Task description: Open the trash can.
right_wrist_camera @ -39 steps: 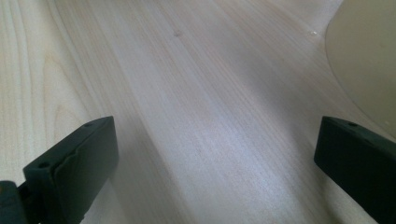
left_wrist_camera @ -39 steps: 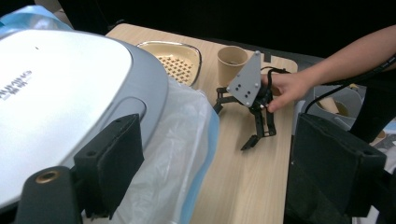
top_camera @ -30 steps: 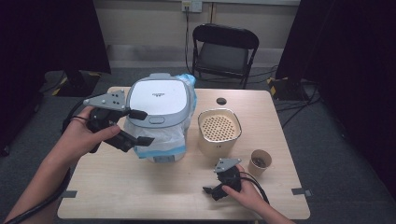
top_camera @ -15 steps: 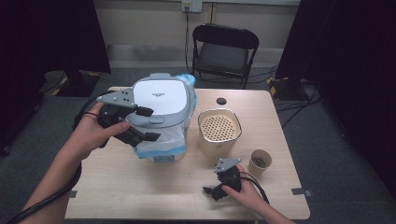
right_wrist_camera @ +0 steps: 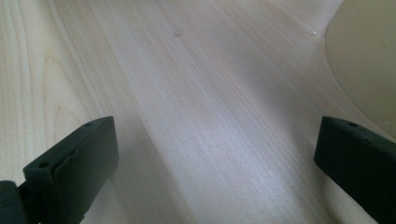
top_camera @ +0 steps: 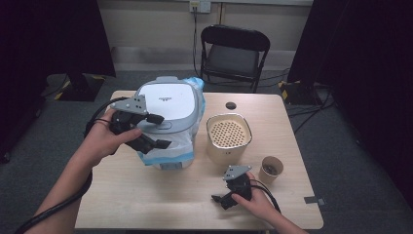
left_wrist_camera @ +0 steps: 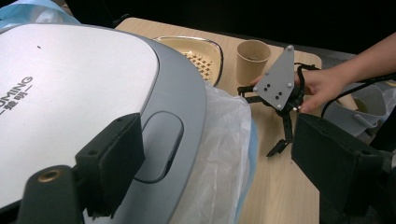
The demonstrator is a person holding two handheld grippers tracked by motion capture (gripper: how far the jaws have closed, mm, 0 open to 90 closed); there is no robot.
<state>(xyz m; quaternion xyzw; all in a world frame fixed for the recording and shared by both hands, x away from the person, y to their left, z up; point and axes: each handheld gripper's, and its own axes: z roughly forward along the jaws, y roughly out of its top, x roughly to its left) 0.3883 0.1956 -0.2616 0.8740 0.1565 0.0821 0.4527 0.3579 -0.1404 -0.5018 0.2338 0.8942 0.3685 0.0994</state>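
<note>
High view: left gripper (top_camera: 155, 131), jaws spread, straddles the lid edge of a bulky, plastic-wrapped rice cooker (top_camera: 168, 122), probably heavy and slippery; right gripper (top_camera: 224, 199) rests released.

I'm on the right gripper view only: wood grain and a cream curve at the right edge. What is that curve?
Observer: A cream pot with a perforated insert, standing beside a white-lidded cooker.
Operator: Where's the other tool?
Observer: The left tool is open at the cooker's lid edge, one jaw over the lid.
Operator: Anything else near mine?
Observer: A paper cup stands to the right of the right tool.
</note>
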